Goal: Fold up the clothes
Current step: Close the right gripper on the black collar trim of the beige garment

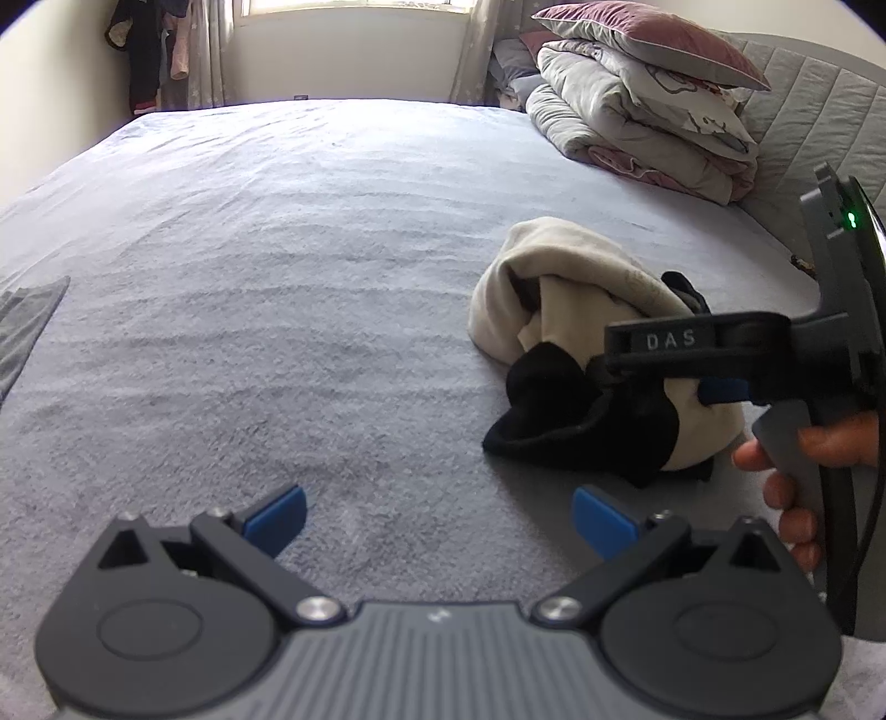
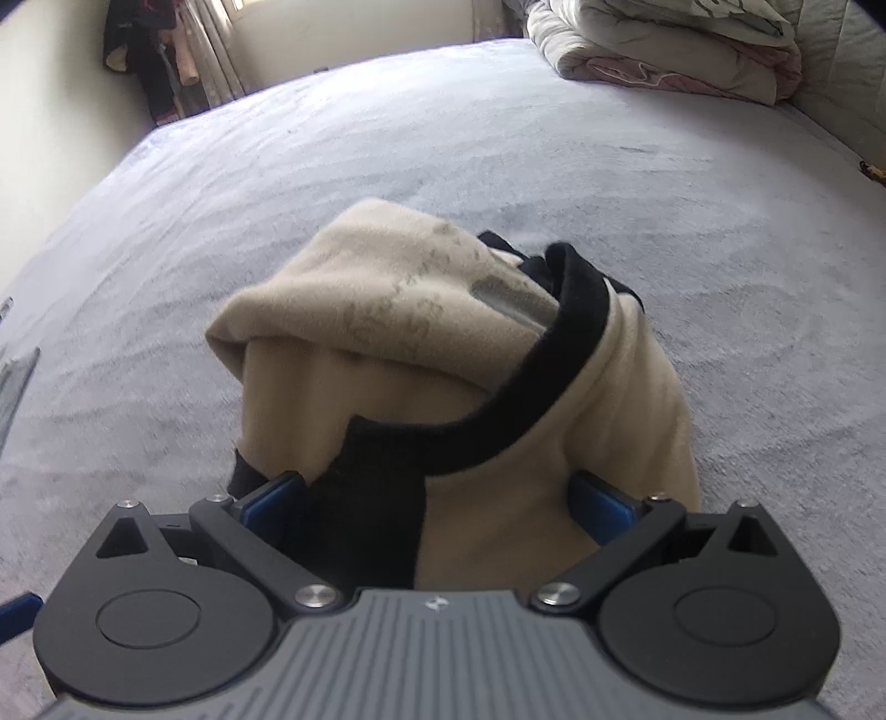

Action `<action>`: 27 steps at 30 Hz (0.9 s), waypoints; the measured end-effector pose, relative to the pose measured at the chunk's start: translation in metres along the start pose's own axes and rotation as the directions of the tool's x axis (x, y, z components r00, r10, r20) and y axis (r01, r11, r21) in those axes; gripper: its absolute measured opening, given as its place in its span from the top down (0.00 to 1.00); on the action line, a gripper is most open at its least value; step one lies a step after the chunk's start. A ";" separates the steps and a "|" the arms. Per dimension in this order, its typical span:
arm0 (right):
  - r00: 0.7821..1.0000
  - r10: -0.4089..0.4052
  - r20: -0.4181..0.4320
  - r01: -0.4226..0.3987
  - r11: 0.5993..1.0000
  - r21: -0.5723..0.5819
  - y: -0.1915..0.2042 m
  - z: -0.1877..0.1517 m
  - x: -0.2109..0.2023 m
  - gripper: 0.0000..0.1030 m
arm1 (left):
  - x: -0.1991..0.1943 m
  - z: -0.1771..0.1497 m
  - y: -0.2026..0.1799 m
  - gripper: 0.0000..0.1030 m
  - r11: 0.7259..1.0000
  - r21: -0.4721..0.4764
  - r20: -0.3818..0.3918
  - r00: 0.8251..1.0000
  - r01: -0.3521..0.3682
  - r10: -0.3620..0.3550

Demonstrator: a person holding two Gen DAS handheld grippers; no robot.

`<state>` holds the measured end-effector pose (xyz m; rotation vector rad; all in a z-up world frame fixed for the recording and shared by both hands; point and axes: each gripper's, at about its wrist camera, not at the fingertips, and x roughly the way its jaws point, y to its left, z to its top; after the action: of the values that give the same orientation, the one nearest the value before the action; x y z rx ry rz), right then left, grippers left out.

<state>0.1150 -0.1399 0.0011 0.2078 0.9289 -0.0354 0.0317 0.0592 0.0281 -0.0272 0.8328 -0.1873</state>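
A crumpled cream garment with black trim lies in a heap on the right half of the bed. My right gripper is open, its blue pads standing wide on either side of the near end of the garment; whether they touch the cloth I cannot tell. In the left wrist view the right gripper reaches in from the right over the heap, held by a hand. Left of the heap, my left gripper hovers open over bare sheet with nothing between its fingers.
The bed's grey-blue sheet stretches wide to the left and back. A folded duvet and pillows are stacked at the back right against a grey headboard. A grey cloth shows at the left edge. Clothes hang in the far corner.
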 end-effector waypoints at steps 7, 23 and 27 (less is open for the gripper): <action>0.999 -0.040 -0.013 0.040 0.999 -0.024 -0.002 -0.007 0.000 0.00 | 0.002 -0.001 -0.001 0.00 1.000 0.010 -0.010 1.000 -0.006 0.006; 0.994 -0.105 0.017 0.106 0.990 -0.089 0.009 -0.011 -0.003 0.07 | 0.007 -0.002 0.001 0.00 1.000 0.001 -0.028 0.999 -0.019 0.019; 0.994 -0.108 0.020 0.109 0.990 -0.092 0.011 -0.012 -0.003 0.07 | 0.007 -0.002 0.001 0.00 1.000 0.003 -0.032 0.999 -0.020 0.020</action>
<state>0.1047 -0.1269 -0.0014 0.0702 0.9236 -0.0937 0.0351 0.0589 0.0211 -0.0133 0.8641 -0.1705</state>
